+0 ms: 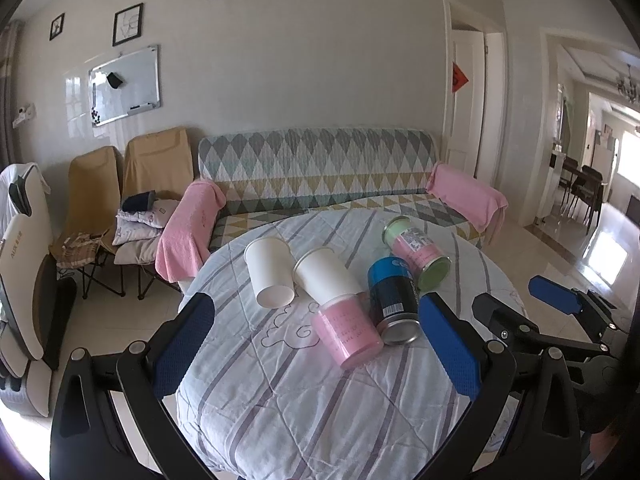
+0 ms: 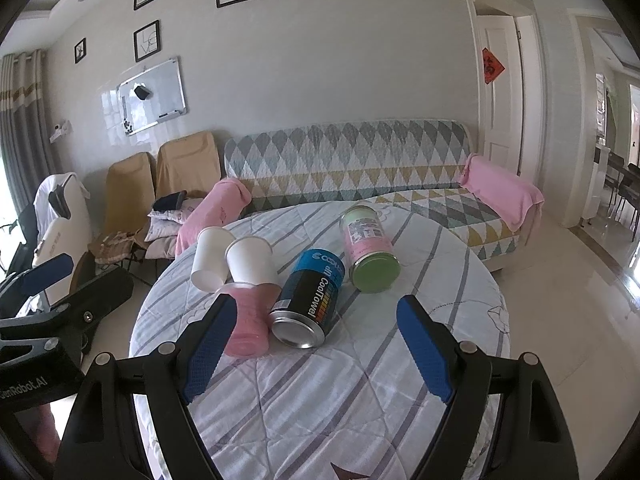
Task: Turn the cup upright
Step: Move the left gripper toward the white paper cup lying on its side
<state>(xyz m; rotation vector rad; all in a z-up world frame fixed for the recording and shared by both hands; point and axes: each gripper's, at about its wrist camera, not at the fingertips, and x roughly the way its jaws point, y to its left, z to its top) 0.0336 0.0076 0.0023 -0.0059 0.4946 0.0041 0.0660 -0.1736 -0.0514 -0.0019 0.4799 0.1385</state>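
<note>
Cups lie toppled in a loose row on the round table (image 1: 280, 420) with its striped quilted cover, and going from left to right the left wrist view shows first a white paper cup (image 1: 270, 272) on its side, mouth towards the far edge; just beside it a second white paper cup (image 1: 326, 274) whose base is pushed into, or at least touching, the mouth of a pink translucent cup (image 1: 348, 334); then a black and blue can (image 1: 392, 304) lying against that pink one; and furthest right a pink and green canister (image 1: 416, 252), also on its side. Neither claw has anything in it: the left gripper (image 1: 316, 348) hangs spread wide above the near part of the table, its blue pads either side of the pink cup in view but, I judge, well short of it; the right gripper (image 2: 316, 352) is likewise spread and empty, framing the can. By my reading the approach is in hand and no cup has yet been righted; the next move calls for choosing one cup, probably the free left-hand white one, closing gently on its thin wall, then rotating the wrist to stand it on its base.
</note>
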